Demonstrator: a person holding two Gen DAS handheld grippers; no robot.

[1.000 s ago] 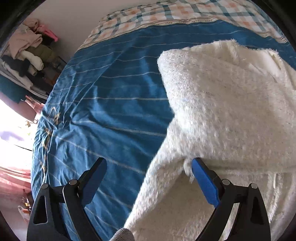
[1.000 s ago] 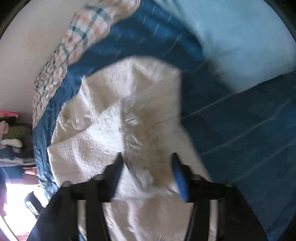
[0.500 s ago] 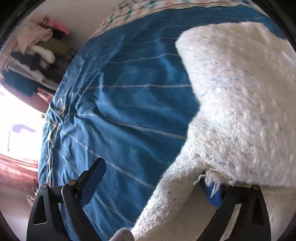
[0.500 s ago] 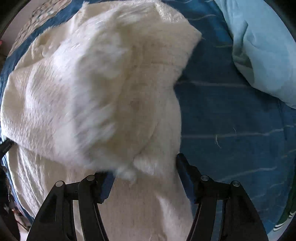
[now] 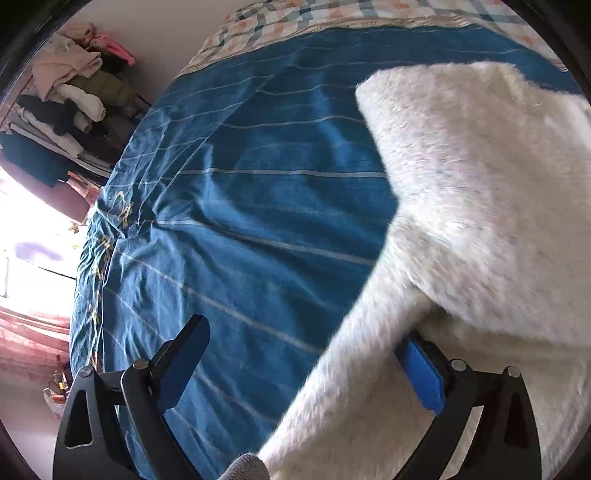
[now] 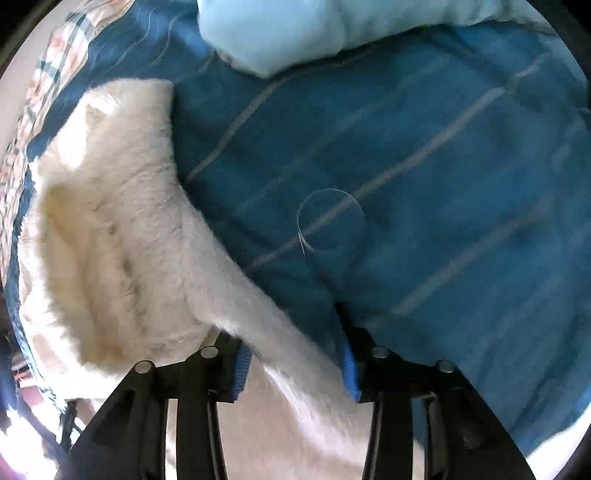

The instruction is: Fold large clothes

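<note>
A large fluffy cream garment (image 5: 480, 206) lies partly folded on a blue striped bedsheet (image 5: 258, 206). In the left wrist view my left gripper (image 5: 306, 362) is open wide; the garment's left edge runs between the jaws and drapes over the right blue fingertip (image 5: 421, 373). In the right wrist view the same garment (image 6: 110, 236) fills the left side on the sheet (image 6: 424, 206). My right gripper (image 6: 295, 369) is open, with a strip of the garment's right edge lying between its jaws. The fingertips are partly hidden by fabric.
A light blue pillow (image 6: 295, 29) lies at the head of the bed. A checked sheet (image 5: 332, 18) borders the far edge by the wall. A rack piled with clothes (image 5: 70, 96) stands left of the bed, next to a bright window (image 5: 26, 240).
Both grippers dropped low toward the bed. The raised fold of the garment came down and now lies on the left part. The right gripper shifted right, so more bare sheet shows.
</note>
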